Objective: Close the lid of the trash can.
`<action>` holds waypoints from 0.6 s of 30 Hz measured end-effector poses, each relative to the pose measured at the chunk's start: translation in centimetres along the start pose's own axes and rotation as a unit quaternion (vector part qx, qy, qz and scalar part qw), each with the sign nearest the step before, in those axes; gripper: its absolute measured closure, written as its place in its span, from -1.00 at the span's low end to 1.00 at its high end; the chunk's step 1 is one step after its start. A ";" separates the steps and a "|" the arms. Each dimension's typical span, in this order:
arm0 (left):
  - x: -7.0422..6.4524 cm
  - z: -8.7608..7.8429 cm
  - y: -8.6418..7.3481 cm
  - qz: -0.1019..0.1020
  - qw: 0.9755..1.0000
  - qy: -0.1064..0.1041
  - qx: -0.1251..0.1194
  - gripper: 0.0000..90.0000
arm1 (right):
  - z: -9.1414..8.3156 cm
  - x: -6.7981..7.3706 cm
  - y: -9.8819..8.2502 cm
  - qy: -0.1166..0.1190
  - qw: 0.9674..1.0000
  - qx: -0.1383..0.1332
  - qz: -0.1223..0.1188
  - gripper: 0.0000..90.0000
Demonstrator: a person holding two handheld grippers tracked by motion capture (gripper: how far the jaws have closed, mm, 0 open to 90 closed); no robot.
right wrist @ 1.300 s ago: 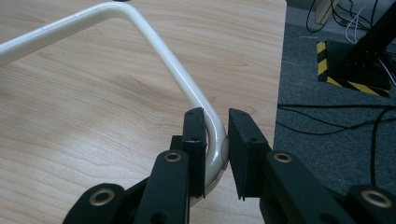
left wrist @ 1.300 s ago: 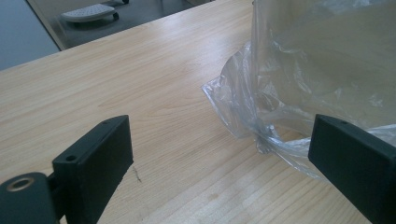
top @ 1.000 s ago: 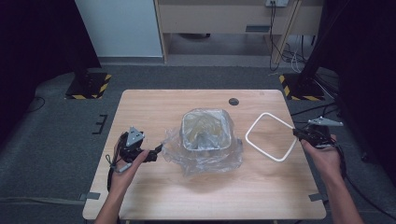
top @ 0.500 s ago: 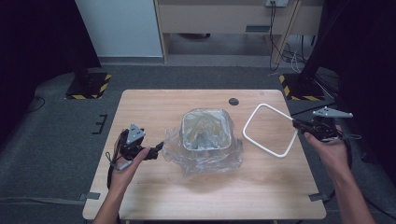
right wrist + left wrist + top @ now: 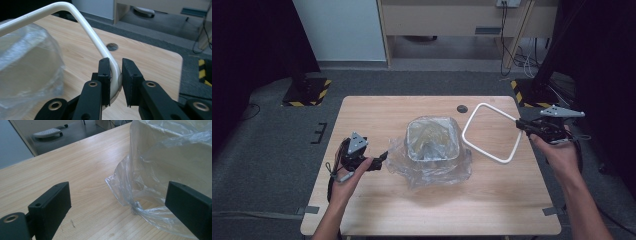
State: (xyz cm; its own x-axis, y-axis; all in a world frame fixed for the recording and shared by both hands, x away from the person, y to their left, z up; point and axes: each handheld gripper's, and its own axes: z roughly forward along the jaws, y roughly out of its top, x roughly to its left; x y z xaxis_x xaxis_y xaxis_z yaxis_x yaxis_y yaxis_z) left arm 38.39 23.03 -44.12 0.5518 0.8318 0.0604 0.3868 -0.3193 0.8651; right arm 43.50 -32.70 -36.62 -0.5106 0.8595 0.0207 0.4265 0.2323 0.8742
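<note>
The white square frame [image 5: 490, 133], a stiff, smooth, round-section hoop judged light but slippery, is held clear of the counter [image 5: 377, 112] by one rounded corner, clamped in the right tongs [image 5: 116, 75]. The left tongs [image 5: 117, 202] are spread wide at the crinkled, flimsy clear plastic bag [image 5: 432, 167] lining the square bin [image 5: 432, 141], gripping nothing. The frame is best kept gripped at a corner, where its bend resists twisting.

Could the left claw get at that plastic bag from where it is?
Probably yes: the left claw is open, right beside the bag, with a crumpled fold already between its jaws and only bare table around.
</note>
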 end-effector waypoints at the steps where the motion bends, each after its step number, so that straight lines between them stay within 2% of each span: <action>1: 0.0 -0.1 0.0 -0.001 1.000 0.000 -0.001 -0.87 | 0.1 0.4 0.4 0.007 1.000 -0.002 -0.005 0.73; 7: -0.1 -0.4 0.2 -0.001 1.000 -0.001 -0.004 -0.87 | 1.3 3.1 2.6 0.043 0.998 -0.005 -0.034 0.73; 9: -0.1 -0.4 0.2 -0.001 1.000 -0.002 -0.003 -0.88 | 1.9 4.0 3.1 0.059 0.997 -0.005 -0.040 0.73; 10: -0.1 -0.4 0.2 -0.001 1.000 -0.002 -0.003 -0.88 | 2.4 4.4 3.4 0.061 0.997 -0.004 -0.049 0.73; 16: -0.1 -0.6 0.3 -0.002 1.000 -0.003 -0.006 -0.88 | 4.7 6.6 4.4 0.090 0.994 0.009 -0.063 0.73; 18: -0.1 -0.6 0.4 -0.002 1.000 -0.003 -0.008 -0.88 | 5.5 7.1 4.8 0.099 0.992 0.012 -0.076 0.73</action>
State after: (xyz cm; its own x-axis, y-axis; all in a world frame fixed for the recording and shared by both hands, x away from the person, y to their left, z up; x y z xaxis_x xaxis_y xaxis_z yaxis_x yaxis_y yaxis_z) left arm 38.03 23.05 -43.44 0.5543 0.8306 0.0533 0.3774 -0.3079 0.8734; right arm 46.00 -22.95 -34.98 -0.7056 0.7085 -0.0138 0.3499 0.3652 0.8627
